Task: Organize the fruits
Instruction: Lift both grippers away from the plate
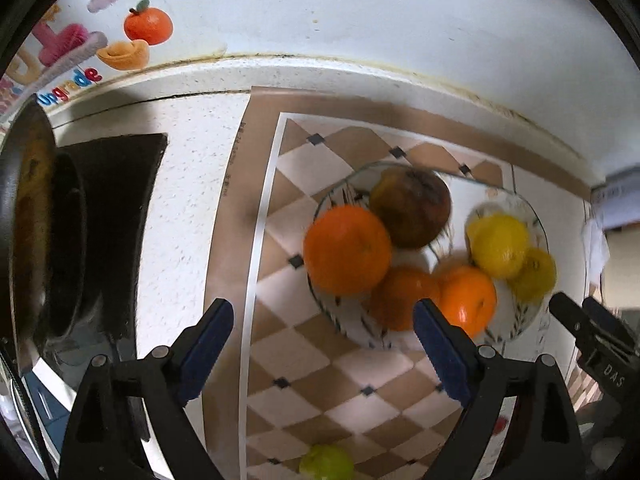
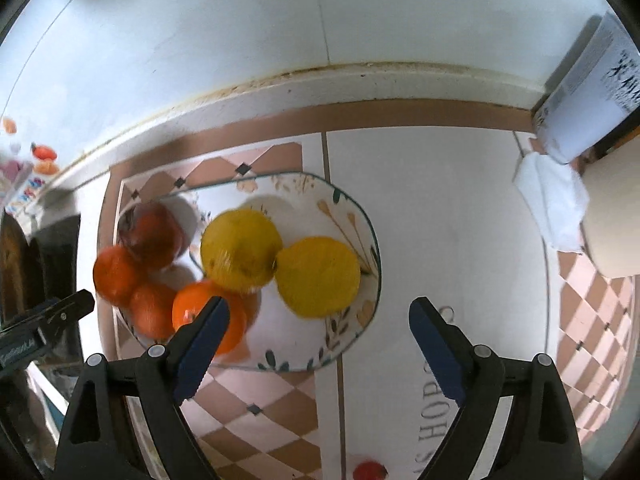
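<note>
Nearest our cameras, the left gripper (image 1: 324,316) and right gripper (image 2: 320,316) stood wide open, holding nothing. Beyond them the plate (image 2: 352,216) carried three oranges (image 1: 347,249), two lemons (image 2: 318,276) and a dark apple (image 1: 410,206); its long axis ran left-right across the checkered mat (image 1: 304,360).
</note>
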{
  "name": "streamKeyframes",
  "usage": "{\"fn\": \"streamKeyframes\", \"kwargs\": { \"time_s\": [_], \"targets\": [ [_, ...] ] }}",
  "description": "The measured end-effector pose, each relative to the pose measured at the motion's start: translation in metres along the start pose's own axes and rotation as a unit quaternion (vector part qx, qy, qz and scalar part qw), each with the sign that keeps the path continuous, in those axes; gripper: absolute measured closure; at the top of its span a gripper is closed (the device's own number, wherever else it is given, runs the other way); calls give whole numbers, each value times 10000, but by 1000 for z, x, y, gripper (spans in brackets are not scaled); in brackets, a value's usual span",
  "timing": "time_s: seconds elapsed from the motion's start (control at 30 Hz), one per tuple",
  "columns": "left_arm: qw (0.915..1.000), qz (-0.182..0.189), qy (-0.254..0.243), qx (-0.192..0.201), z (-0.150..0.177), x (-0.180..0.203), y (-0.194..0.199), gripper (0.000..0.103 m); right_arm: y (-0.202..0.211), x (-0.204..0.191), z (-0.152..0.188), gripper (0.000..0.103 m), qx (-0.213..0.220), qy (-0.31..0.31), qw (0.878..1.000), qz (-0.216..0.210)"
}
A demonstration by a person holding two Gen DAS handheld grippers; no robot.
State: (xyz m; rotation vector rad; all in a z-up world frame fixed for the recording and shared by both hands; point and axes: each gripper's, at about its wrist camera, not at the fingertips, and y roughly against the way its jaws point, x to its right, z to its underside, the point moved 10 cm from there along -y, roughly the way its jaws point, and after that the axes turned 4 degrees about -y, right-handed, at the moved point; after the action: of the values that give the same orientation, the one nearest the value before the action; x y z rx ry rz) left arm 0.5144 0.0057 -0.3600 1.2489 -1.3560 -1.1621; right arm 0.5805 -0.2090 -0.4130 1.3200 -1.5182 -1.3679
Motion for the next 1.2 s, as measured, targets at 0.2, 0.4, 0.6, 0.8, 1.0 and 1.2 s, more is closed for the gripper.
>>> {"fn": "streamKeyframes", "kwargs": {
  "time_s": [0.2, 0.4, 0.6, 0.8, 1.0, 1.2],
  "targets": [
    [9992, -79, -177, 361, 18, 7, 31, 11, 33, -5, 24, 10, 249, 114, 9996, 40],
    [9959, -142, -316, 841, 36, 10, 71, 11, 77, -11, 48, 10, 624, 244, 9977, 42],
    [9918, -93, -430, 1200, 66, 12, 108, 11, 120, -15, 77, 10, 1010, 341, 9943, 54],
    [9860, -95, -438, 1608, 94, 10, 143, 11, 161, -20, 107, 10, 1358, 434, 9898, 41],
    [9803, -110, -475, 1913, 117, 10, 169, 11, 203, -26, 136, 10, 1668, 470, 9848, -68],
    [9727, -118, -505, 2261, 132, 13, 197, 11, 237, -28, 153, 10, 1957, 460, 9794, -162]
  ]
}}
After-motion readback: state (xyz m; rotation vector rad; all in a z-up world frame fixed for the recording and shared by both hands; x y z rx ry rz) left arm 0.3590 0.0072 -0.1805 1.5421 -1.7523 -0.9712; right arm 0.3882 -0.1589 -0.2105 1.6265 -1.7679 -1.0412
